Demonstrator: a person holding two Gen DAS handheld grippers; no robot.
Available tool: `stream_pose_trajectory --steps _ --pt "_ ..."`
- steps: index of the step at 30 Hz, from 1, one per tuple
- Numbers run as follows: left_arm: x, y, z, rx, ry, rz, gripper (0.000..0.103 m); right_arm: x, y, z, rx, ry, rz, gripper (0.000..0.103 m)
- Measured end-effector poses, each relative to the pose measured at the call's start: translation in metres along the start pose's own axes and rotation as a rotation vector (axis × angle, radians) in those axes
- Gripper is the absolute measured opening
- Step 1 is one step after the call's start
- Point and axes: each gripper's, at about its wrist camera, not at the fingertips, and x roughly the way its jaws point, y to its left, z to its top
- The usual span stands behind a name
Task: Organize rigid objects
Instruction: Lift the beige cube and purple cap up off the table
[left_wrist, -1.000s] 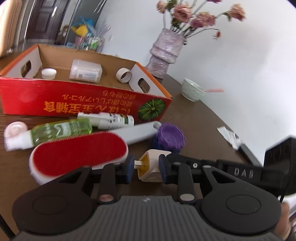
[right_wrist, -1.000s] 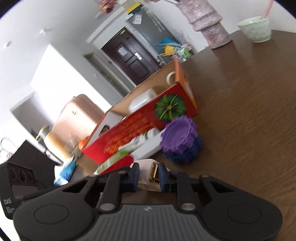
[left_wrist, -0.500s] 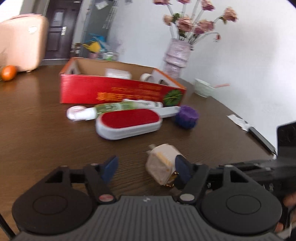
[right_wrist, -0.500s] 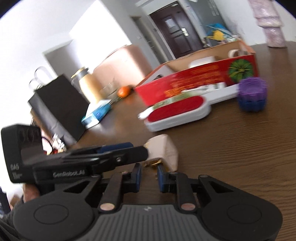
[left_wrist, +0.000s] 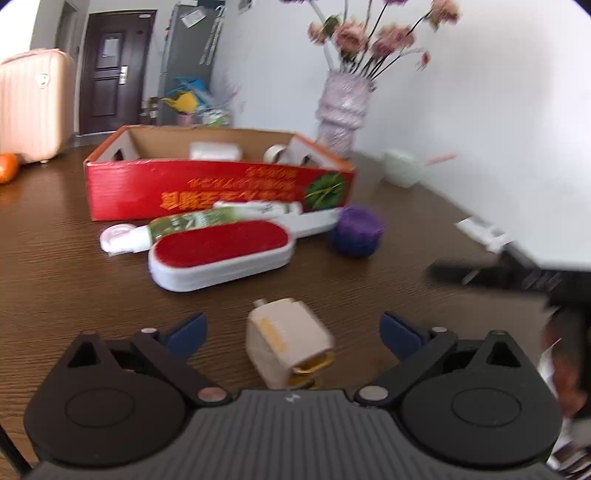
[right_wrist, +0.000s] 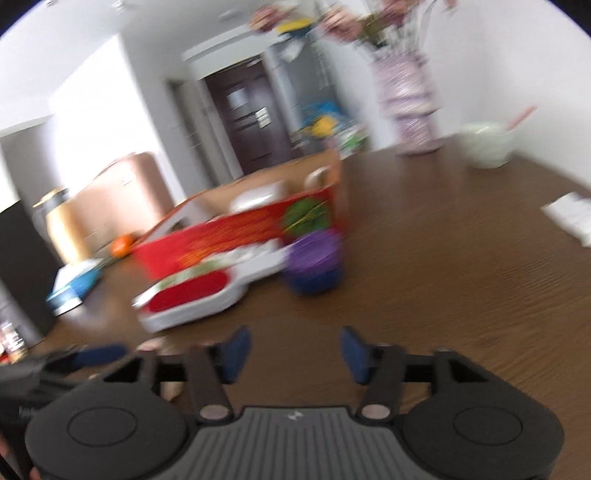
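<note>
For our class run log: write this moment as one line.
left gripper: open, around white plug | right gripper: open, empty | plug on table | red box beyond

The whole right wrist view is motion-smeared, so the printing on the long red cardboard box (right_wrist: 236, 236) is unreadable there. Behind the box's front wall in the left wrist view, a white container (left_wrist: 215, 151) and a tape roll (left_wrist: 276, 152) show only their tops. Right of the box, the other hand-held gripper (left_wrist: 517, 275) is a dark blur cut by the frame edge.
</note>
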Motion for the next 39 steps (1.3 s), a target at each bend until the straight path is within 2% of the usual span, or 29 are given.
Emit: stream_pose_trajectory --steps 1,4,6,8,9,12,15,17,19,20,21,25,29,34,39 --pt "0.003 0.002 -0.001 0.007 0.010 0.038 0.091 -0.001 -0.003 0.003 -0.007 -0.026 -0.024 0.082" --pt "0.002 0.026 -0.002 -0.046 0.014 0.062 0.076 0.005 -0.006 0.012 -0.056 -0.081 -0.075 0.086" --pt "0.002 0.038 -0.002 -0.087 0.022 0.075 0.052 0.020 -0.003 0.021 -0.102 -0.087 -0.089 0.087" --pt "0.004 0.040 0.000 -0.074 0.020 0.081 0.036 0.040 0.005 0.030 -0.141 -0.084 -0.076 0.087" --pt "0.005 0.037 0.000 -0.054 0.019 0.080 0.034 0.051 0.011 0.035 -0.157 -0.075 -0.064 0.087" --pt "0.009 0.034 0.000 -0.044 0.012 0.066 0.034 0.084 0.031 0.046 -0.228 -0.034 -0.049 0.087" --pt "0.010 0.034 0.000 -0.051 0.004 0.057 0.034 0.110 0.046 0.045 -0.295 0.027 -0.098 0.084" --pt "0.010 0.036 0.000 -0.063 -0.001 0.050 0.033 0.118 0.043 0.043 -0.282 0.057 -0.119 0.077" --pt "0.010 0.037 0.001 -0.070 -0.004 0.045 0.033 0.118 0.035 0.042 -0.231 0.068 -0.085 0.058" --pt "0.010 0.037 0.001 -0.071 -0.008 0.046 0.032 0.117 0.032 0.042 -0.199 0.068 -0.067 0.054" --pt "0.010 0.037 0.001 -0.071 -0.008 0.045 0.032 0.116 0.030 0.042 -0.180 0.064 -0.057 0.054" --pt "0.009 0.037 0.001 -0.073 -0.013 0.042 0.032 0.104 0.032 0.041 -0.187 0.022 -0.075 0.054" --pt "0.004 0.038 0.000 -0.077 -0.036 0.066 0.032 0.084 0.037 0.037 -0.196 -0.012 -0.051 0.054" --pt "-0.014 0.041 -0.006 -0.084 -0.062 0.109 0.032 0.045 0.054 0.013 -0.272 0.011 0.054 0.054" --pt "-0.039 0.041 -0.009 -0.073 -0.112 0.169 0.032 0.006 0.068 -0.013 -0.315 -0.010 0.055 0.054"
